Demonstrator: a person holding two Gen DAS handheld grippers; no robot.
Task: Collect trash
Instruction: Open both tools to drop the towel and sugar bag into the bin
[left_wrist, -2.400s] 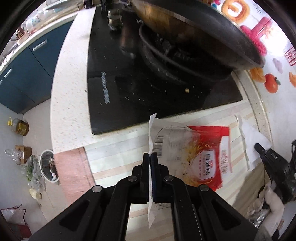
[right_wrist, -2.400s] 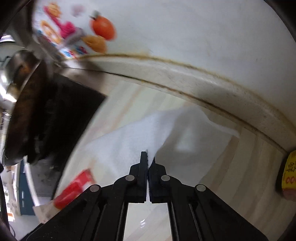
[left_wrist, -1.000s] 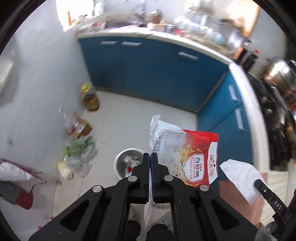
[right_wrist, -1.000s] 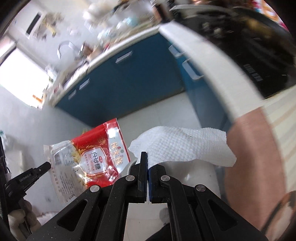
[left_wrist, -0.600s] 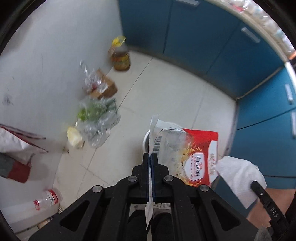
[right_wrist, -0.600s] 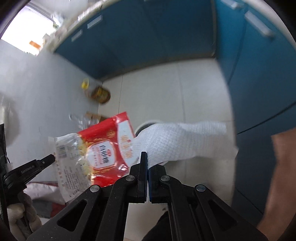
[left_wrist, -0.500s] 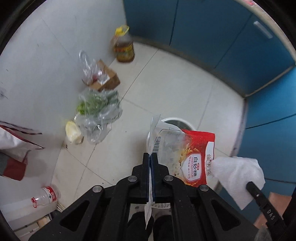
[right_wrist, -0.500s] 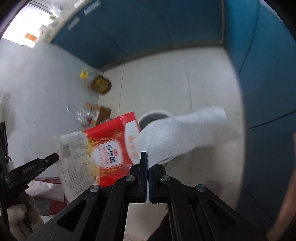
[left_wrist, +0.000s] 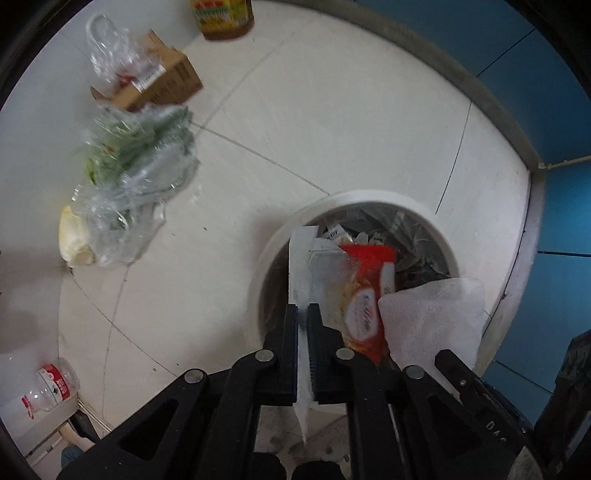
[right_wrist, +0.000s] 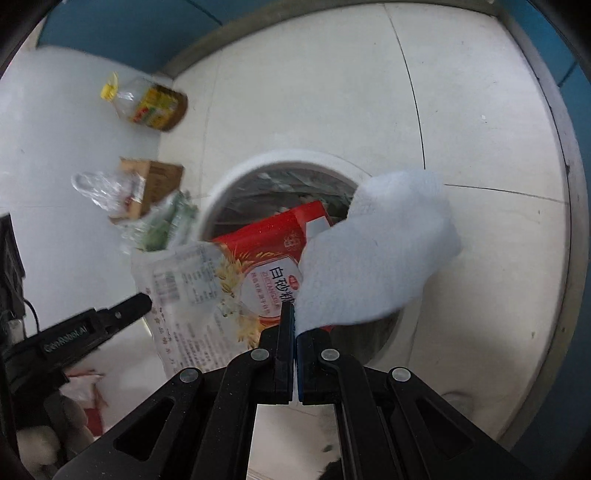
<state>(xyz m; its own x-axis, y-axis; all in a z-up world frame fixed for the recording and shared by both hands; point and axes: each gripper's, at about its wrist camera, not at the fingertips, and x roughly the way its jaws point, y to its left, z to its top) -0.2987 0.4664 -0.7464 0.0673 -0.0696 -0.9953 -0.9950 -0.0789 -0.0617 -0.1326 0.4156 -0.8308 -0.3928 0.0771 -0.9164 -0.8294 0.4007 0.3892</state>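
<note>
Hovering over the bin (left_wrist: 354, 201), my left gripper (left_wrist: 303, 314) is just loosening on the sugar bag (left_wrist: 364, 280) (not dropped yet); right gripper (right_wrist: 293, 314) pinches the paper towel (right_wrist: 376, 258).

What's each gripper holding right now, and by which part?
Left gripper: the sugar bag, its clear edge strip between jaws that have just been opening. Right gripper: shut on the paper towel at its lower corner. Both hang over the trash bin.

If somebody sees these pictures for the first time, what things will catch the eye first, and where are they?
The red-and-clear sugar bag draws the eye first, hanging over the round white trash bin with its edge between the jaws of the left gripper, which have just been opening. Beside it, the right gripper pinches a white paper towel above the same bin.
</note>
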